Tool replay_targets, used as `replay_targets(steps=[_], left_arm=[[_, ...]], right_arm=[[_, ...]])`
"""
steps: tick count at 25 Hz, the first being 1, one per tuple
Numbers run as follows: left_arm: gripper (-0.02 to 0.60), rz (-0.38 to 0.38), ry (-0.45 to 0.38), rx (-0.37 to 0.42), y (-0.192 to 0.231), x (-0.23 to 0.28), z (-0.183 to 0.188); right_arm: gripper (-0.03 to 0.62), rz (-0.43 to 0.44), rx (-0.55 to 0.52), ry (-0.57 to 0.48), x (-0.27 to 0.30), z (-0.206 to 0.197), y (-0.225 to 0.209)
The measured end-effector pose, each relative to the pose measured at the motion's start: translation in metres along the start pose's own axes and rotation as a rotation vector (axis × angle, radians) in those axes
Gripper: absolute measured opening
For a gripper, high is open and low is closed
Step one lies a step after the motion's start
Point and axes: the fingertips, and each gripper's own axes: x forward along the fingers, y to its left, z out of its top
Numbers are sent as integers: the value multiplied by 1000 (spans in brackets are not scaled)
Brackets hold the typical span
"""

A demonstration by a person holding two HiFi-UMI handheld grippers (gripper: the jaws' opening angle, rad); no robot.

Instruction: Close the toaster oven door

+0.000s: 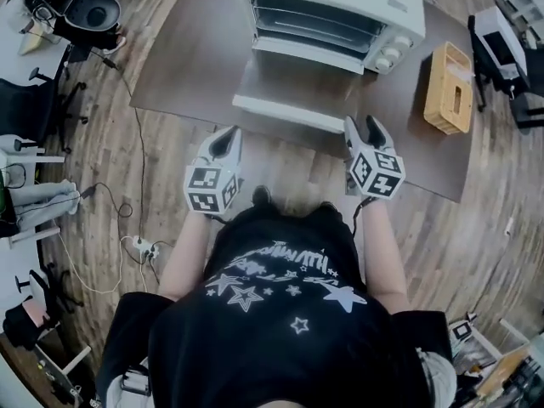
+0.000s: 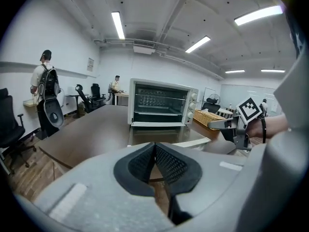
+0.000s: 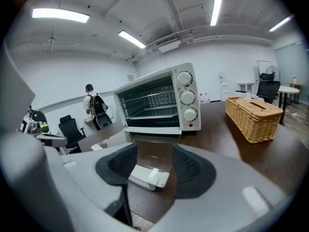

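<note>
A white toaster oven (image 1: 340,7) stands at the far side of the brown table (image 1: 187,58). Its glass door (image 1: 289,83) lies open and flat toward me, with the white handle bar (image 1: 289,114) at the near edge. My left gripper (image 1: 227,138) hovers shut and empty just left of the handle's left end; its pads meet (image 2: 154,151) before the oven (image 2: 161,103). My right gripper (image 1: 364,132) is open just beyond the handle's right end. In the right gripper view the handle (image 3: 148,176) shows between and beyond the spread jaws (image 3: 154,166), untouched.
A wicker basket (image 1: 448,87) sits on the table right of the oven (image 3: 253,112). Cables and a power strip (image 1: 140,246) lie on the wooden floor to my left. Office chairs and standing people (image 2: 43,88) are further off on the left.
</note>
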Motion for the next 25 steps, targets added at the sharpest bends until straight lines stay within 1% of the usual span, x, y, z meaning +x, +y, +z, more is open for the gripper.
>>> replay_targets(steps=[4,7,10,14,17,20,23,25], left_arm=[[11,-90,22,33,12,13,-1],[11,-139,43,49,20,19,-6],[11,-182,64,70,26,27,-9],[11,-224,82,81,31,33,-16],[11,-244,97,77,36,35,-23],[11,-255,116,75,41,37,-31],[11,-259,135,75,46,38,-39],[11,-259,146,76,49,38,-42]], right_arm=[[233,-99,43,-14,-10,-9,2],[233,-162,68,-14,-18,-19,4],[232,-206,88,3,-24,-33,7],[233,-238,102,45,-28,-55,14],[232,-247,104,78,-23,-69,19],[232,-255,102,103,-13,-80,21],[229,-267,111,107,-3,-84,18],[212,-270,113,110,4,-86,16]])
